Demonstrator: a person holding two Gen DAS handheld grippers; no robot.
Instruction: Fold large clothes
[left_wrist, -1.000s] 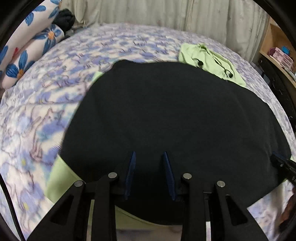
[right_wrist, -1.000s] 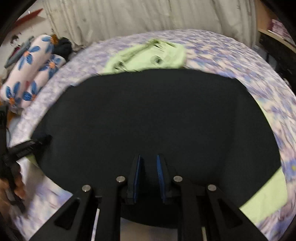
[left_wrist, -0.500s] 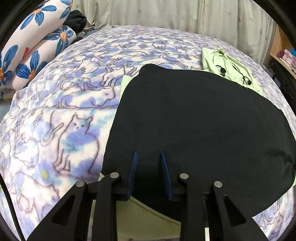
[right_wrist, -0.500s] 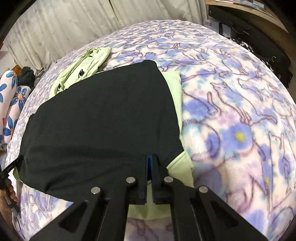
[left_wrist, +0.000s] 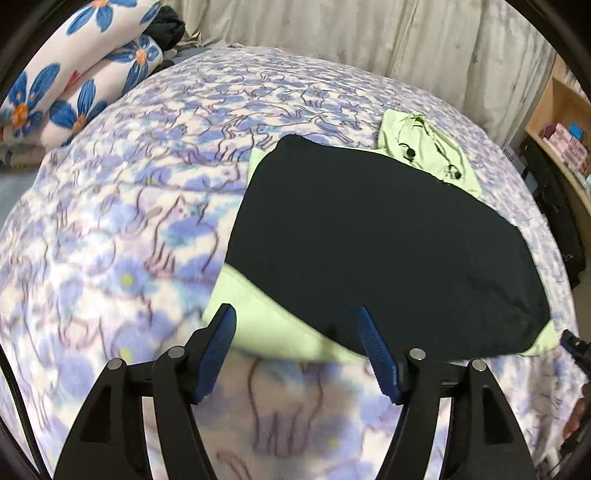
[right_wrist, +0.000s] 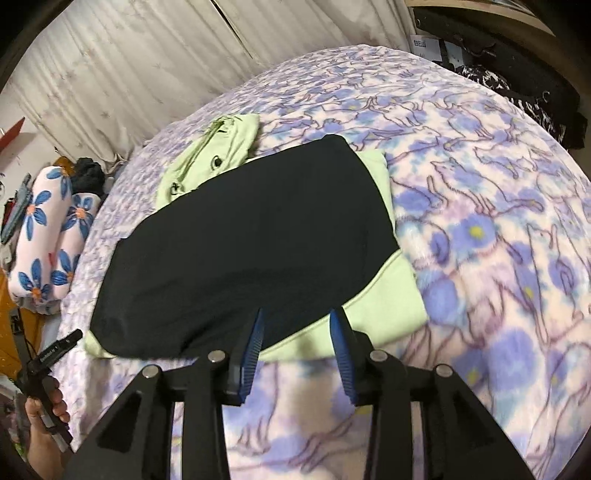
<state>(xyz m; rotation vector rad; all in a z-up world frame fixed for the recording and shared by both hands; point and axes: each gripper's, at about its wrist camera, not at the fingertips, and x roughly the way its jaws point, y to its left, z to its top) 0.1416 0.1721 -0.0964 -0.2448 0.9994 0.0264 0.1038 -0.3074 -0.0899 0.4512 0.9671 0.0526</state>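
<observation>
A large garment lies flat on the bed: a black layer (left_wrist: 369, 236) (right_wrist: 251, 236) spread over a light green layer (left_wrist: 266, 328) (right_wrist: 384, 302), whose green hood (left_wrist: 424, 144) (right_wrist: 207, 158) sticks out at the far end. My left gripper (left_wrist: 297, 326) hovers at the near left corner; its jaws are opening and nothing is pinched between them. At the near right corner my right gripper (right_wrist: 297, 323) has its jaws opening above the hem, with no cloth gripped. A hand (right_wrist: 44, 410) holds the left gripper in the right wrist view.
The blanket (left_wrist: 129, 221) with purple cats covers the whole bed. Floral pillows (left_wrist: 74, 74) (right_wrist: 48, 236) lie at the far left beside dark clothes. A pale curtain (left_wrist: 369, 44) hangs behind. A wooden shelf (left_wrist: 565, 140) and dark bags (right_wrist: 517, 96) stand to the right.
Both grippers have let go of the black cloth, opened and drawn back and up from the near edge. The black layer now rests on the green one.
</observation>
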